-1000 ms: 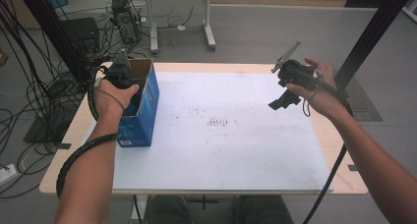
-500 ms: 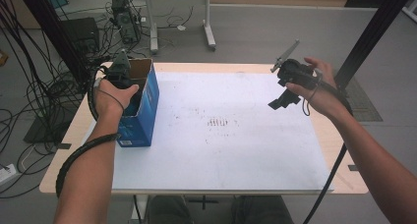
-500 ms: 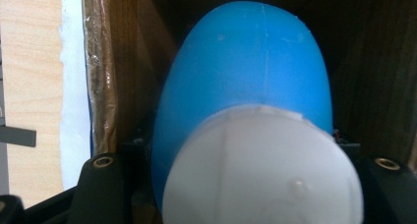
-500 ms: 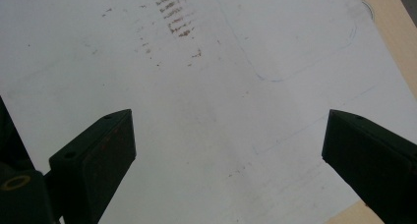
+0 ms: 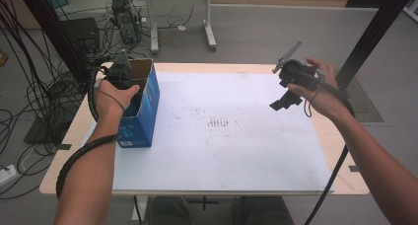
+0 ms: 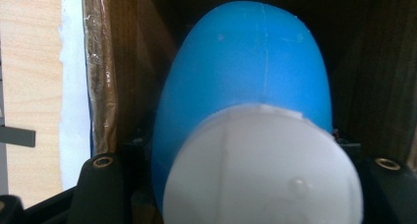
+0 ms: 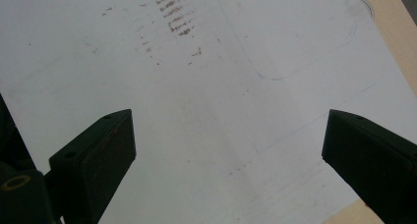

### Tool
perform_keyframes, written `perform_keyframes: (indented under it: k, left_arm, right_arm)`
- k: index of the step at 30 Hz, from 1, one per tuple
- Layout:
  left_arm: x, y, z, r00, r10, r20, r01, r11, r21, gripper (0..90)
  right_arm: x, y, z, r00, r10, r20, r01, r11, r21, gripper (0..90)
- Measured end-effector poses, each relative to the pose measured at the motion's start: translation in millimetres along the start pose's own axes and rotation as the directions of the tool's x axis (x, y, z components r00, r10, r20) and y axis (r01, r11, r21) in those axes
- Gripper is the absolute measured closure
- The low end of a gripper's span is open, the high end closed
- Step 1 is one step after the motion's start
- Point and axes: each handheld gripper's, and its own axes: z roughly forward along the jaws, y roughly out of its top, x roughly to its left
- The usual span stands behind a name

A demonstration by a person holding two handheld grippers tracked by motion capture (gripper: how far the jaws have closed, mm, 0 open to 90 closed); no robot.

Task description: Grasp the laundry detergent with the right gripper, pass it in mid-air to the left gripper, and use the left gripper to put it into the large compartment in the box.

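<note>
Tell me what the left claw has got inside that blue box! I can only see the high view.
Observer: In the left gripper view, the left claw is shut on a smooth egg-shaped thing, blue with a white end nearest the camera.
Operator: Is the box blue inside too?
Observer: No. Inside, the box has brown cardboard walls, with shiny tape along one edge.
Operator: Is the right claw carrying anything?
Observer: No. In the right gripper view, the right claw is open with nothing between its jaws. Below it is the white sheet with faint brown marks.
</note>
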Motion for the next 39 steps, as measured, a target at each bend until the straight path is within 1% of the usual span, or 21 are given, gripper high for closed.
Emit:
perform_keyframes:
  k: [7, 11, 14, 16, 18, 21, 27, 31, 34, 39]
  left_arm:
    - [-0.2, -0.1, -1.2, 1.0, 0.004, 0.004, -0.004, 1.0, -0.004, 34.7]
    - [-1.6, -0.1, -4.8, 0.9999, 0.011, 0.007, -0.01, 0.9999, -0.011, 32.4]
    - [-3.1, 0.2, -9.7, 0.9999, 0.017, 0.001, -0.017, 0.9997, -0.017, 31.2]
    - [-3.0, 0.3, -14.8, 0.9998, 0.017, 0.0, -0.017, 0.9995, -0.026, 31.0]
    - [-3.8, 0.1, -18.8, 0.9997, 0.021, -0.016, -0.021, 0.9992, -0.035, 31.0]
    - [-4.8, -0.4, -26.4, 0.9994, 0.029, -0.018, -0.03, 0.9984, -0.048, 30.5]
    - [-9.9, -2.6, -39.5, 0.998, 0.046, -0.042, -0.049, 0.9972, -0.057, 29.6]
    - [-12.2, -6.7, -48.0, 0.9975, 0.053, -0.047, -0.056, 0.9965, -0.062, 29.3]
    - [-15.0, -9.6, -55.3, 0.9969, 0.06, -0.05, -0.063, 0.9958, -0.066, 28.5]
    - [-22.2, -9.2, -71.9, 0.9954, 0.074, -0.06, -0.079, 0.9932, -0.085, 27.3]
  right_arm:
    - [0.5, -0.3, 0.0, 1.0, 0.0, -0.001, 0.0, 1.0, -0.002, 6.1]
    - [1.1, 0.2, 0.1, 1.0, -0.001, -0.003, 0.001, 1.0, -0.001, 6.1]
    - [1.7, 1.4, -0.3, 1.0, -0.005, -0.002, 0.005, 1.0, -0.005, 6.1]
    - [2.1, 2.1, -0.9, 1.0, -0.006, -0.001, 0.006, 1.0, -0.007, 6.1]
    - [2.4, 2.1, -1.2, 1.0, -0.004, 0.003, 0.004, 1.0, -0.011, 6.1]
    - [2.9, 1.9, -0.9, 1.0, -0.002, 0.001, 0.002, 1.0, -0.01, 6.1]
    - [4.5, 1.6, -1.6, 1.0, 0.005, 0.004, -0.005, 1.0, -0.008, 6.1]
    - [5.2, 1.9, -1.6, 0.9999, 0.01, -0.005, -0.01, 1.0, -0.002, 6.1]
    - [4.0, 0.6, -2.4, 0.9998, 0.019, -0.005, -0.019, 1.0, 0.009, 6.2]
    - [0.6, -3.8, -5.8, 0.9991, 0.043, 0.001, -0.043, 0.999, 0.002, 6.2]
